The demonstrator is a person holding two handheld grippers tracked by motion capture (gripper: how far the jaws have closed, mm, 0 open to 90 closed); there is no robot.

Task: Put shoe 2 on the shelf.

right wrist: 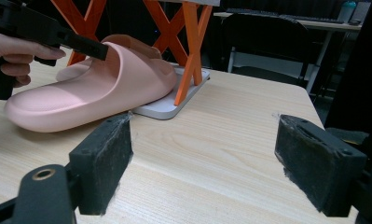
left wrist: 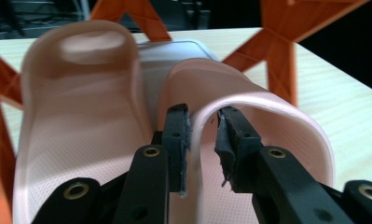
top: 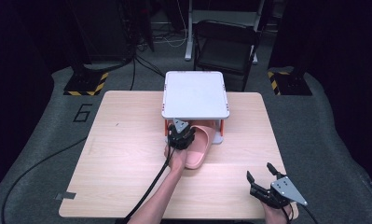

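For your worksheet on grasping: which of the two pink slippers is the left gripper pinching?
The right-hand slipper in the left gripper view: the left gripper clamps its strap; the other slipper lies untouched beside it.

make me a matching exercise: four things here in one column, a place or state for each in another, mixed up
Things:
1. left claw
2. right claw
3. slipper
4. rack

States:
a. white top on orange legs, at the table's far middle
b. open, holding nothing, at the near right
c. pink, heel end sticking out from under the rack
d. jaws on either side of the slipper's strap

Pairs: 1-d, 2-b, 3-c, 4-a
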